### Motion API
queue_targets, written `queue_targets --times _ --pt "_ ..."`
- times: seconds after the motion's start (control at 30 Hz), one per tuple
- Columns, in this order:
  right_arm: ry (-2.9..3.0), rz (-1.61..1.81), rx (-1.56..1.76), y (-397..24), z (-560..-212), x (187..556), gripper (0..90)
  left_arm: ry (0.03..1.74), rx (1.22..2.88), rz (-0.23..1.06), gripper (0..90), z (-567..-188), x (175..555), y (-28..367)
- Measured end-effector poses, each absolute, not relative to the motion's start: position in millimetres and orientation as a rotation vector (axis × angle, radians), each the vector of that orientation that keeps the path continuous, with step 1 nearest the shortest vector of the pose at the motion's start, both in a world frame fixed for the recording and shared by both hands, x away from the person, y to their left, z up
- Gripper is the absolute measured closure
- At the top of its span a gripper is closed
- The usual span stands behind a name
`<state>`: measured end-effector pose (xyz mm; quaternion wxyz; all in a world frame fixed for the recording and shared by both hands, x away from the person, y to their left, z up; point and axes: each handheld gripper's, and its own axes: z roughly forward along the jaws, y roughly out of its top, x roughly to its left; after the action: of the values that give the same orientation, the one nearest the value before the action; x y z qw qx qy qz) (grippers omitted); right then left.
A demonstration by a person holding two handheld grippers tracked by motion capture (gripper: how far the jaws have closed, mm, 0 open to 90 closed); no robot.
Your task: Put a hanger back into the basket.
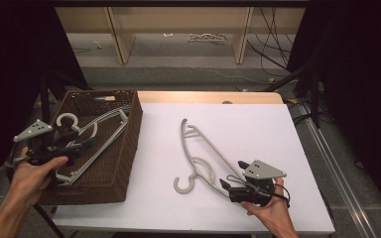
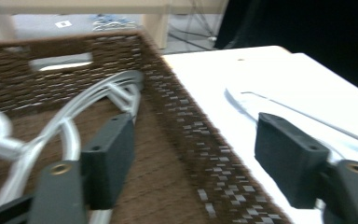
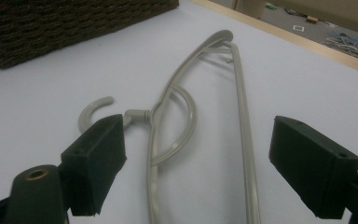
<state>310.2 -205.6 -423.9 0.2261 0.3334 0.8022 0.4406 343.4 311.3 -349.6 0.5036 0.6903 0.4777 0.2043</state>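
White table top (image 1: 258,124) carries the work, w/ a light wood edge at its far side; beyond it, wooden shelf legs and loose cables on a grey floor. Dark curtains close off both sides.

Left: a brown woven basket (image 1: 124,148) sits at the table's left end. Grey hangers (image 1: 96,131) lie stacked inside it, hooks toward your side, one hook (image 1: 68,120) curling up near the left wall. Your left gripper (image 1: 79,145) hovers over the basket interior, above the stack. Its jaws stand wide apart w/ nothing between the pads; in the left gripper view one pad (image 2: 109,158) hangs over the basket floor, beside the hangers (image 2: 70,126), and the other over the white top past the basket wall (image 2: 186,121). That view is motion-blurred.

Right: one grey hanger (image 1: 201,156) lies flat on the table, well apart from the basket, hook (image 1: 182,184) toward you, far tip pointing away. Your right gripper (image 1: 233,178) rests low at the hanger's near end, just beside its shoulder. Jaws are wide apart, not clamped; in the right gripper view the hanger (image 3: 191,107) runs up between the two pads, hook (image 3: 93,109) just past the left pad (image 3: 95,161). Whether the pads touch the table: can't tell.
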Motion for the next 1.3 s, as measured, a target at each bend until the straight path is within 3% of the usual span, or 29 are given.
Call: queue_targets --times 0.13,0.63,1.3 --pt "2.218 1.217 0.919 -205.3 -424.1 310.2 19.3 1.093 1.682 0.473 17.1 -348.7 332.9 288.1" --pt "2.224 1.214 0.924 -203.5 -426.2 309.4 19.0 0.909 1.706 0.412 16.7 -369.0 306.2 219.6" --pt "2.256 1.214 0.900 -201.4 -429.9 309.8 16.4 0.801 1.668 0.445 16.4 -405.0 294.3 193.0"
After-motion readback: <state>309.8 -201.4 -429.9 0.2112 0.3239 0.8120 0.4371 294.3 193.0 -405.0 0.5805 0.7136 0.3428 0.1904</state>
